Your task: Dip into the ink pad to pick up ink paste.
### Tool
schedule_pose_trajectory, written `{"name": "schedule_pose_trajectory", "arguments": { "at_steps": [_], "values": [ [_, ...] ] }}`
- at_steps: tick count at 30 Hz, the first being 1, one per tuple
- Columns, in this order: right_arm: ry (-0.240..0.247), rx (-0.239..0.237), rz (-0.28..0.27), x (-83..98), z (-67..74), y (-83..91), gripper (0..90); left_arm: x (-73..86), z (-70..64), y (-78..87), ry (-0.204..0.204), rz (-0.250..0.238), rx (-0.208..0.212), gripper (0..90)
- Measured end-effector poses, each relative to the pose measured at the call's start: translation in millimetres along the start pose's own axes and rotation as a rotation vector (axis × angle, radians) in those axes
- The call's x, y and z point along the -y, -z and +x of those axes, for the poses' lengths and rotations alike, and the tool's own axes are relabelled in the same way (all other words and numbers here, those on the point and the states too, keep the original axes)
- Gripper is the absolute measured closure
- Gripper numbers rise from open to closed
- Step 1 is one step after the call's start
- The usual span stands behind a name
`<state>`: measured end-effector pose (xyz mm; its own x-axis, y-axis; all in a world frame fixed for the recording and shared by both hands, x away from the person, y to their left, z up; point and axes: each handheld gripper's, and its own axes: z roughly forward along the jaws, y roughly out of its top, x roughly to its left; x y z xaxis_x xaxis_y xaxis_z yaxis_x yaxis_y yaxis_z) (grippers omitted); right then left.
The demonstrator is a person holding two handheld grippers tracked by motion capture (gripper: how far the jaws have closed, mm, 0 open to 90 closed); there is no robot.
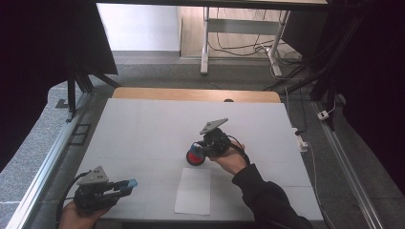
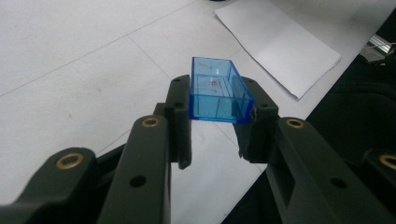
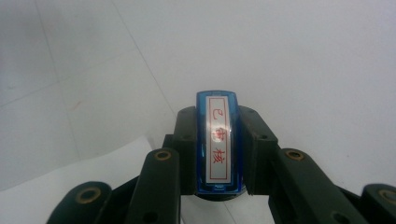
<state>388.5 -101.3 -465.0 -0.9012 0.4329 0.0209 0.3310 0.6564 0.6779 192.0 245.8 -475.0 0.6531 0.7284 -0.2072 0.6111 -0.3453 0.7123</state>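
Left gripper [image 2: 218, 128] clamps clear blue rectangular plastic cap [image 2: 217, 91] at near-left table [image 1: 143, 129] corner; right gripper [image 3: 217, 154] grips blue stamp with red-lettered label [image 3: 218, 142], beyond white paper sheet [image 1: 193, 191]

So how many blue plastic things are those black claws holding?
2. A clear blue plastic box-shaped cap sits clamped in the left gripper near the table's front left corner. A blue stamp with a red-lettered label is clamped in the right gripper, mid-table above the white paper sheet.
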Motion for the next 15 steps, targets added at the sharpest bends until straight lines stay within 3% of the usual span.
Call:
{"name": "schedule_pose_trajectory", "arguments": {
  "at_steps": [15],
  "values": [
    [-0.056,-0.017,0.036,4.3,-12.5,-17.3,71.6,0.4,0.4,0.5,-0.002,-0.002,0.01,68.6]
  ]
}}
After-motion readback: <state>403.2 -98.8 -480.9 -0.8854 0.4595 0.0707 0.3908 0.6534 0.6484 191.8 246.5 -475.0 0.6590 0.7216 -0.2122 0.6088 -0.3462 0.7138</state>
